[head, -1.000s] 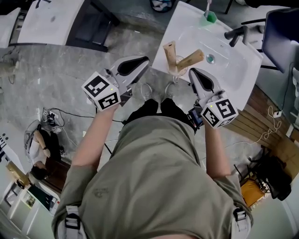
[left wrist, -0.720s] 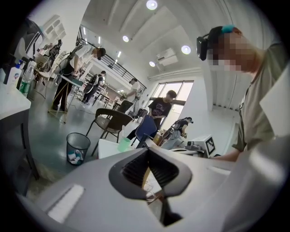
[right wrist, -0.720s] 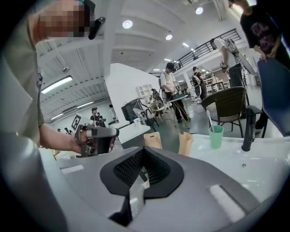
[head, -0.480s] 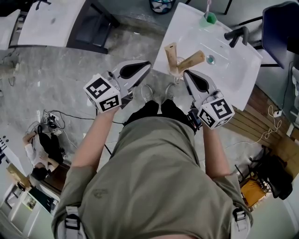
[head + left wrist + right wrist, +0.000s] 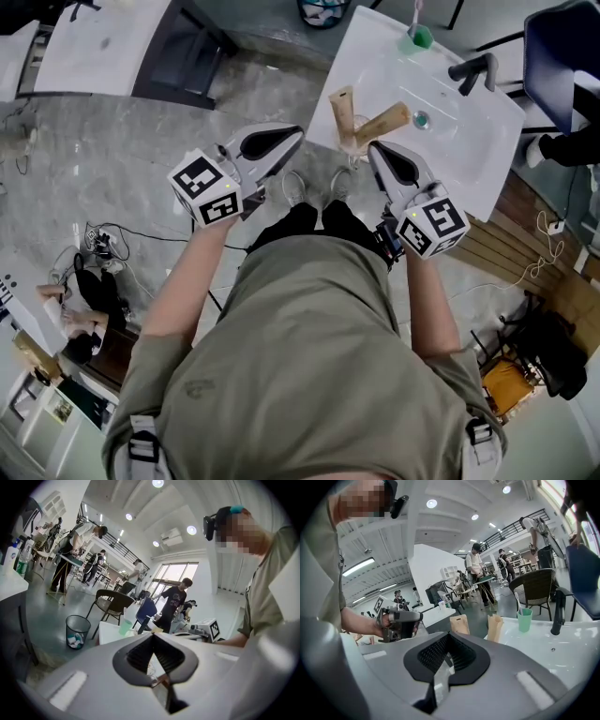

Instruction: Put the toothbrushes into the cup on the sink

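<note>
— Only the right gripper [image 5: 372,146] had shifted since a second earlier. It had edged along the front rim of the sink [image 5: 469,155] toward the two brown paper packets [image 5: 343,111].
— And its claw?
— Clenched, tips together, with nothing gripped that I could make out. The left gripper [image 5: 300,130], just off the sink's front left corner, was clenched too, with nothing between its jaws.
— Where were the packets?
— They stood at the sink's front left corner, just beyond both gripper tips.
— And the toothbrush?
— One toothbrush [image 5: 417,11] stood in the green cup [image 5: 421,37] on the sink's back rim, near the black faucet [image 5: 473,67]. A mesh bin [image 5: 323,9] sat on the floor past the sink's far edge.
</note>
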A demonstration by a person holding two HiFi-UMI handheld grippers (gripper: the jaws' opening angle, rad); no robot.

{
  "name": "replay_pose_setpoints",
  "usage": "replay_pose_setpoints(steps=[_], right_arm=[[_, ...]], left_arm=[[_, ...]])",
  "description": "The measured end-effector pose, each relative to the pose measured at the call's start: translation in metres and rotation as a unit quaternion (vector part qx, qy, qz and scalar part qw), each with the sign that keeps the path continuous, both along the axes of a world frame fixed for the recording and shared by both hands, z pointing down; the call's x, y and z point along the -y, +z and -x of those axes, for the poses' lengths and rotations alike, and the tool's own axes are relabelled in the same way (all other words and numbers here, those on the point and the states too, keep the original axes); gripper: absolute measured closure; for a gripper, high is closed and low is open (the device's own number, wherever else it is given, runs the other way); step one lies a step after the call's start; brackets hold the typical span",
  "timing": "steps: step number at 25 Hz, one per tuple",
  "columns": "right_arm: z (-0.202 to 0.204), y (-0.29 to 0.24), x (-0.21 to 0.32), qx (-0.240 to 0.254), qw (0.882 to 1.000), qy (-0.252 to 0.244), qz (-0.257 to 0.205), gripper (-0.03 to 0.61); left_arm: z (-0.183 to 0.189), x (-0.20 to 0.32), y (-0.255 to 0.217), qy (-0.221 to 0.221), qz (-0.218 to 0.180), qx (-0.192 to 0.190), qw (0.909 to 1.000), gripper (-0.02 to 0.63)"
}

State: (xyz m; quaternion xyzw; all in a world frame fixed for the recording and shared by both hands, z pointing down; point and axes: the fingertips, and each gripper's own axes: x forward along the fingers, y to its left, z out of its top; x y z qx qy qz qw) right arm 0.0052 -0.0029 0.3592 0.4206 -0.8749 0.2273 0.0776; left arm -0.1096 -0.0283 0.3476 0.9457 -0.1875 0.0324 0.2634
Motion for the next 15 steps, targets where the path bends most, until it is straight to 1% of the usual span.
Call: replay_pose_setpoints(steps=[15], right_arm=[[-0.0018,0.001,0.0018,0.0,1.0,-0.003,0.004,0.568]], left_arm=[[-0.0029,0.0007,0.0015,0.002,0.0,0.004,1.0,0.607]])
